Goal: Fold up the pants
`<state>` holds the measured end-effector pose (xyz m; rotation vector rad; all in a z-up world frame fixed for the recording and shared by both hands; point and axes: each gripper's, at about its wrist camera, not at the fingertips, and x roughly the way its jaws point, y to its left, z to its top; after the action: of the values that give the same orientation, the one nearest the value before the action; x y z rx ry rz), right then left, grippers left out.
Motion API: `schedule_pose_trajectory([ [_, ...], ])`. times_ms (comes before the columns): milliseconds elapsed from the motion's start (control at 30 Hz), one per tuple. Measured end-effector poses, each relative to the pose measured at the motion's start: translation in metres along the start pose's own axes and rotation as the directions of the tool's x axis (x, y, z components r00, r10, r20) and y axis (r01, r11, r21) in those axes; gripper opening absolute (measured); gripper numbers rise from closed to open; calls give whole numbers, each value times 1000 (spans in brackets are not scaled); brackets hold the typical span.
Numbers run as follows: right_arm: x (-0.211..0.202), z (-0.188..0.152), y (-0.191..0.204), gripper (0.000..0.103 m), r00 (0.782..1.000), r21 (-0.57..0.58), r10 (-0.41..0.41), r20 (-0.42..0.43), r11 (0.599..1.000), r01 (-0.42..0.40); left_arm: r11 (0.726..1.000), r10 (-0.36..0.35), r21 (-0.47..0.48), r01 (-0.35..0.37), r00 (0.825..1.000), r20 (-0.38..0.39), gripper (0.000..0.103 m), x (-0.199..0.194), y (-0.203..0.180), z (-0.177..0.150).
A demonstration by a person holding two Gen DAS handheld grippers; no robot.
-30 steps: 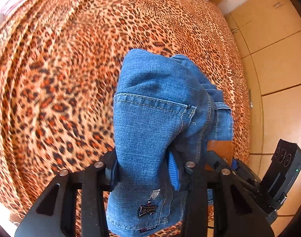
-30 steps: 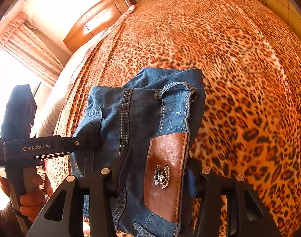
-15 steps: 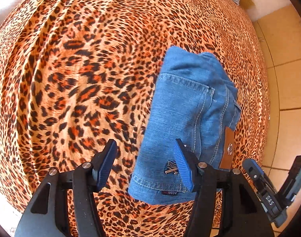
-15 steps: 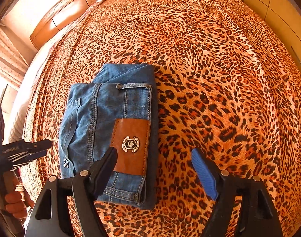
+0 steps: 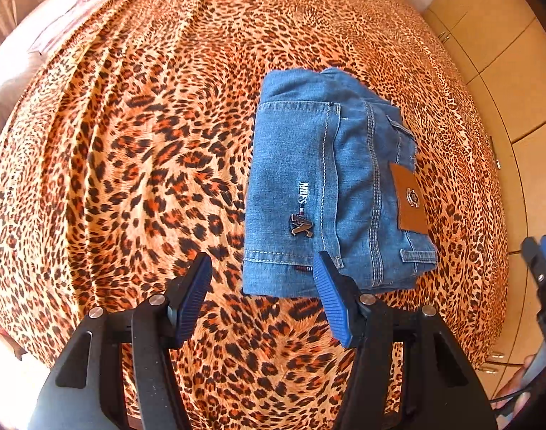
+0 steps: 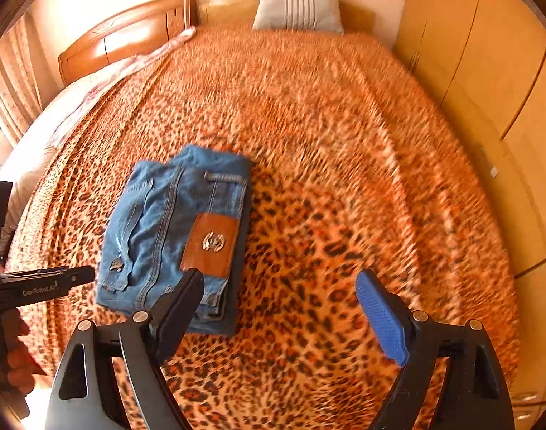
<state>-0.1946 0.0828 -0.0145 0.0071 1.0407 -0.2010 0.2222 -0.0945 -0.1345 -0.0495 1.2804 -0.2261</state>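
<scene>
The folded jeans [image 5: 330, 193] lie as a compact denim bundle on the leopard-print bedspread [image 5: 129, 165], near the bed's foot edge and toward its wardrobe side, leather patch [image 6: 211, 243] facing up. The left gripper [image 5: 262, 286] hangs over that foot edge with jaws spread and empty; the right gripper [image 6: 280, 304] is likewise spread wide, holding nothing. The folding looks finished; at most, the next move calls for squaring the bundle's edges.

On the folded blue denim pants [image 5: 308, 186] I read "MBFS" in white, and "GenRobot.AI" on my black left gripper [image 6: 40, 288].
</scene>
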Motion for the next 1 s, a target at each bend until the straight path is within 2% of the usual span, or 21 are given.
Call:
schedule_pose_trajectory([
  [67, -28, 1, 11, 103, 984, -61, -144, 106, 987, 150, 1000, 16, 1, -16, 999, 42, 58, -7, 0, -4],
  [100, -37, 2, 14, 103, 970, -66, -204, 130, 975, 214, 1000, 21, -1, -21, 998, 56, 58, -10, 0, -4],
  [133, -41, 3, 16, 103, 965, -64, -227, 130, 969, 237, 1000, 20, -2, -20, 998, 67, 58, -11, 1, -4],
  [233, -51, 5, 16, 103, 979, -29, -170, 109, 984, 174, 1000, 13, -7, -12, 996, 90, 58, -21, 6, -6],
  [333, -62, 2, 20, 103, 985, 18, -135, 111, 991, 134, 1000, -16, -19, 19, 992, 128, 58, -28, 9, -5],
  [433, -68, -5, 24, 103, 991, 57, -84, 108, 995, 78, 999, -16, -33, 21, 985, 170, 58, -33, 7, -8],
  [533, -69, -12, 30, 103, 994, 49, -59, 90, 997, 54, 1000, 9, -27, -3, 980, 199, 58, -35, 3, -18],
  [633, -68, -17, 36, 103, 996, 25, -55, 72, 998, 53, 998, 61, -20, -59, 975, 214, 58, -38, -1, -30],
  [733, -69, -24, 36, 103, 998, 31, -26, 62, 999, 24, 995, 101, -4, -102, 971, 217, 58, -42, -8, -43],
  [900, -75, -44, 31, 103, 999, 34, 14, 47, 999, -15, 991, 121, 29, -129, 973, 199, 58, -48, -25, -65],
  [1000, -85, -62, 25, 103, 998, 40, 20, 62, 999, -23, 984, 157, 42, -171, 960, 233, 58, -56, -36, -80],
])
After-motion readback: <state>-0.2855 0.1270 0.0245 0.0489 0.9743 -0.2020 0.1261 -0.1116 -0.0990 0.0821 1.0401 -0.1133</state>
